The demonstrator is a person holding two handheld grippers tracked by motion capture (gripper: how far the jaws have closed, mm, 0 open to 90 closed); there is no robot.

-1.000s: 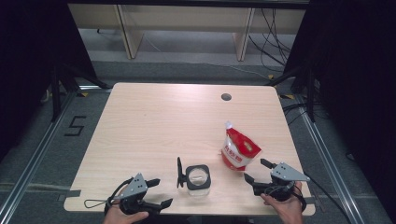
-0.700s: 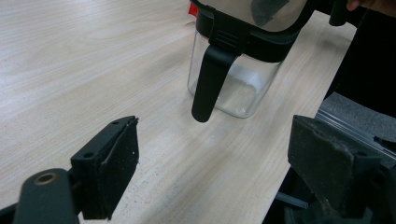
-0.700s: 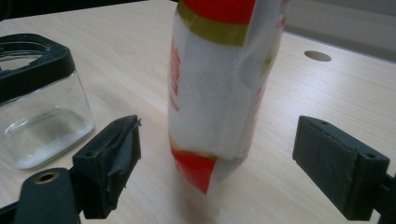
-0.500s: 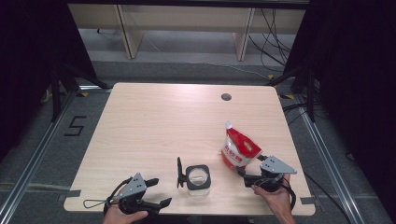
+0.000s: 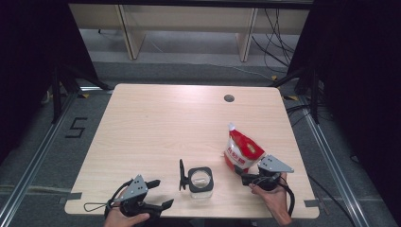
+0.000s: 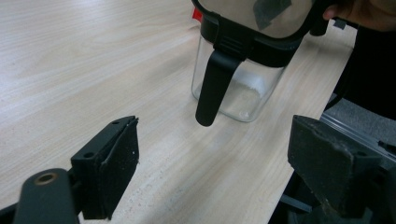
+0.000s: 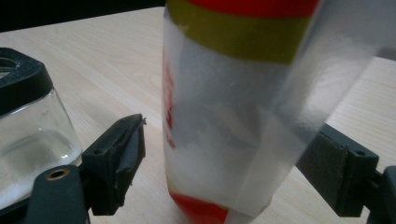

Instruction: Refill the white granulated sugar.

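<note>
A red and white pouch stands upright on the table at the right front. My right gripper is at its base, open, one jaw on each side of the pouch with a gap at the left jaw. A clear glass jar with a black rim sits at the front centre, its lid flipped up on the left side. A little white powder lies on the bottom of the jar. My left gripper rests at the front left, open and empty, with its jaws pointing at the jar.
The wooden table has a round cable hole at the back right. Both hands sit close to its front edge. The jar stands close beside the pouch. Shelf legs and cables lie on the floor beyond the table.
My right gripper has moved left and forward from the table's front right corner, so its open jaws now straddle the pouch's base. The left gripper has stayed put.
</note>
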